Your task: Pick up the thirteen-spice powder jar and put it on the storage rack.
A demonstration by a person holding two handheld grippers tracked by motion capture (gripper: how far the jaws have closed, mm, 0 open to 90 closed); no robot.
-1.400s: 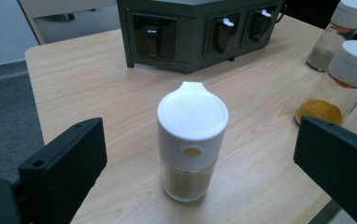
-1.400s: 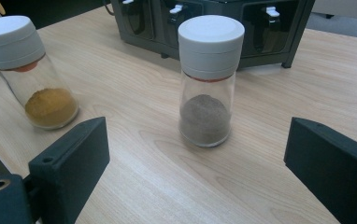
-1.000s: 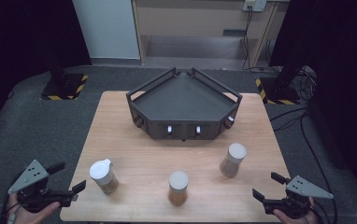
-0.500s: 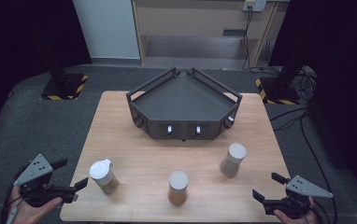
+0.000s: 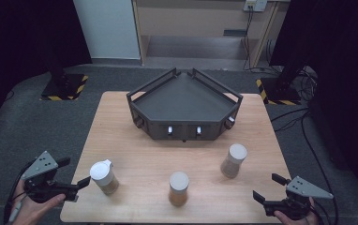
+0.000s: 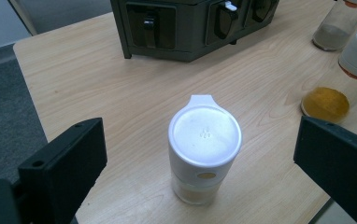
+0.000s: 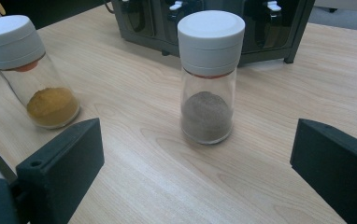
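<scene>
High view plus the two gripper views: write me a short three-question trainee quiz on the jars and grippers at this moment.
1. How many spice jars stand on the table?
2. True or false: the left gripper is clamped on the jar with the tabbed lid.
3. Which jar does the right gripper face? A) yellow-powder jar B) grey-powder jar C) a jar in the dark rack

Key
1. Three, all upright in front of the rack.
2. False: its jaws stand open, the jar ahead of them and untouched.
3. B; in the right gripper view it stands centred between the open jaws.
</scene>
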